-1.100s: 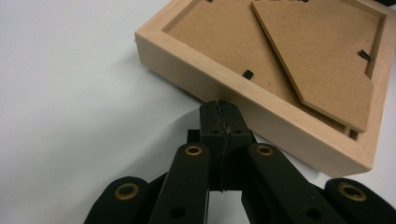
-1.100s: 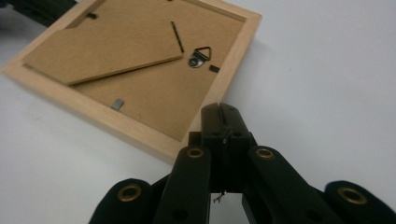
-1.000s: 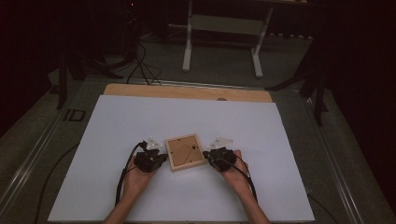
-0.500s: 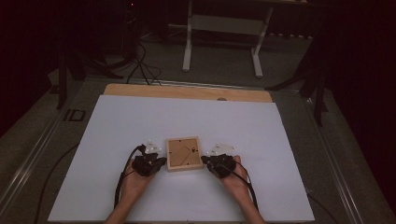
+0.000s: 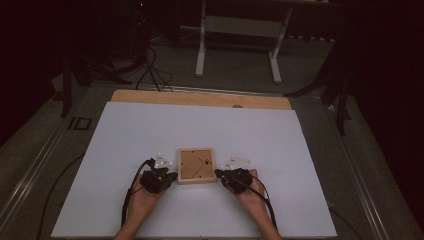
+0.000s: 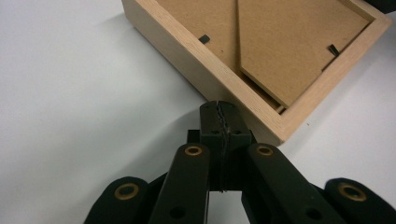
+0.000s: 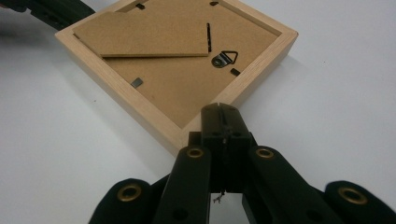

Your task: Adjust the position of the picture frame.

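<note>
Wooden picture frame [image 5: 196, 165] lies back-up on the white surface [image 5: 150, 130] directly between my 2 tongs, left tongs [image 6: 219, 108] and right tongs [image 7: 223, 111] both pressed together and empty, each tip at an opposite near corner, equally near.

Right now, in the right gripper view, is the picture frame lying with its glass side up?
No, the picture frame lies back side up, showing its brown backing board, the fold-out stand and a small metal hanger.

Dim high view; bright, sharp gripper views
</note>
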Demonstrator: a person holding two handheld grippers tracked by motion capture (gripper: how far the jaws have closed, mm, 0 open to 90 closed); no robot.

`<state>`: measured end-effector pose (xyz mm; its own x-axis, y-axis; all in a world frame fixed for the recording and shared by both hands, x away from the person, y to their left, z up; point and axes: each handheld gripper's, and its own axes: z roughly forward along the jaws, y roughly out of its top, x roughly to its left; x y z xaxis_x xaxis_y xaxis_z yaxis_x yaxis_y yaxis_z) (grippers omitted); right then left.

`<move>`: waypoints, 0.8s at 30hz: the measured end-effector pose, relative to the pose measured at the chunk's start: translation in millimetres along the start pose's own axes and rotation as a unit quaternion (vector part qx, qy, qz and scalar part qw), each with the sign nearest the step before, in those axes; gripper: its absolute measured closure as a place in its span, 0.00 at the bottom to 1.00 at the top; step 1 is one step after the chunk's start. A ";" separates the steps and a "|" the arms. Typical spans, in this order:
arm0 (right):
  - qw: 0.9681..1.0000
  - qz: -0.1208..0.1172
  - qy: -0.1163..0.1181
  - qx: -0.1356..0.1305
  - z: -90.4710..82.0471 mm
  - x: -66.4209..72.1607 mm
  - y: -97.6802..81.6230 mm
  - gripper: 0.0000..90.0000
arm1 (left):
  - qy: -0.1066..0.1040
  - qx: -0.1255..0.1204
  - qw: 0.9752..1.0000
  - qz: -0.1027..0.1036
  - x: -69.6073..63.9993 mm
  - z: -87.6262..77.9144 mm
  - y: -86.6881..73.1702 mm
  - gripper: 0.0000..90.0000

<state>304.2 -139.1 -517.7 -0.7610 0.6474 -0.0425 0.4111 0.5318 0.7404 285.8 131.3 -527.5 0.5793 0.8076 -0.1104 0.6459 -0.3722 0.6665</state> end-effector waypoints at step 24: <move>1.000 0.007 -0.002 -0.011 0.3 1.4 -3.1 1.00 | 0.015 -0.004 1.000 -0.002 -3.0 0.0 -0.2 1.00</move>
<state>301.9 -139.7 -520.3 -0.7530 0.6571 -0.0350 0.4107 0.5109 0.7552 284.0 129.0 -527.3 0.5622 0.8220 -0.0913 0.6440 -0.3658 0.6719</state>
